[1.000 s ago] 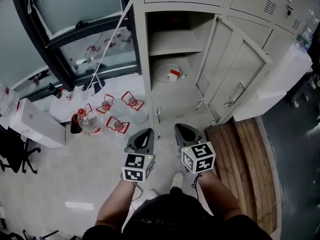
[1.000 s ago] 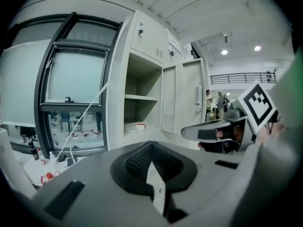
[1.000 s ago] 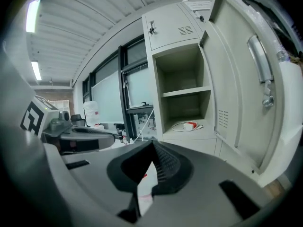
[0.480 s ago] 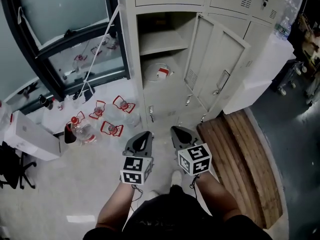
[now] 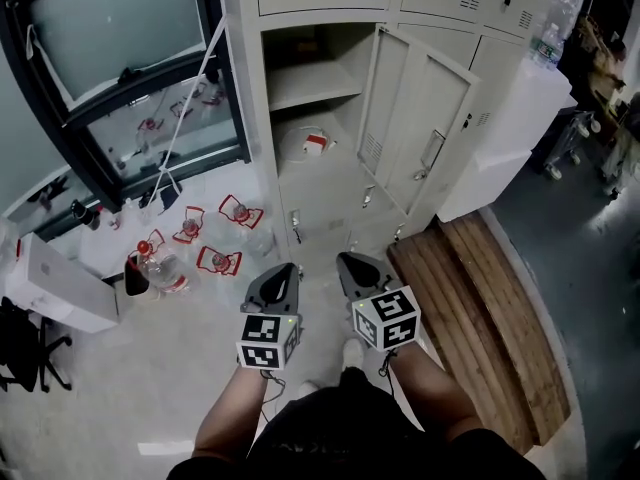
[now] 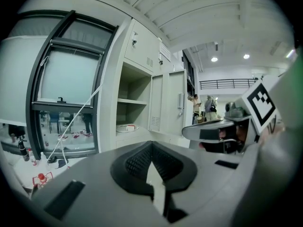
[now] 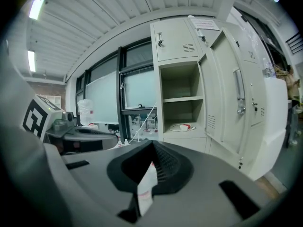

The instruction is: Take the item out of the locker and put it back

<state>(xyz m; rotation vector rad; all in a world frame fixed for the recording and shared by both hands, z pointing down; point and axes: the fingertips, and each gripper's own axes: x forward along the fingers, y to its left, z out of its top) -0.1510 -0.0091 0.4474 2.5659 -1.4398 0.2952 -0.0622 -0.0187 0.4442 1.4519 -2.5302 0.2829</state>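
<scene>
Locker (image 5: 312,86) has slid left in view, coiled cable (image 5: 303,146) flat inside; left tongs (image 5: 284,270) and right tongs (image 5: 348,261) closed, empty

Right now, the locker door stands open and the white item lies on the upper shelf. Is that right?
No. The door stands open, but the item lies below the shelf, not on it; the right gripper view shows this.

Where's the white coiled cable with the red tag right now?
Head view, upper centre: the white coiled cable lies on the compartment floor of the open pale metal locker, beneath its shelf and left of its open door.
</scene>
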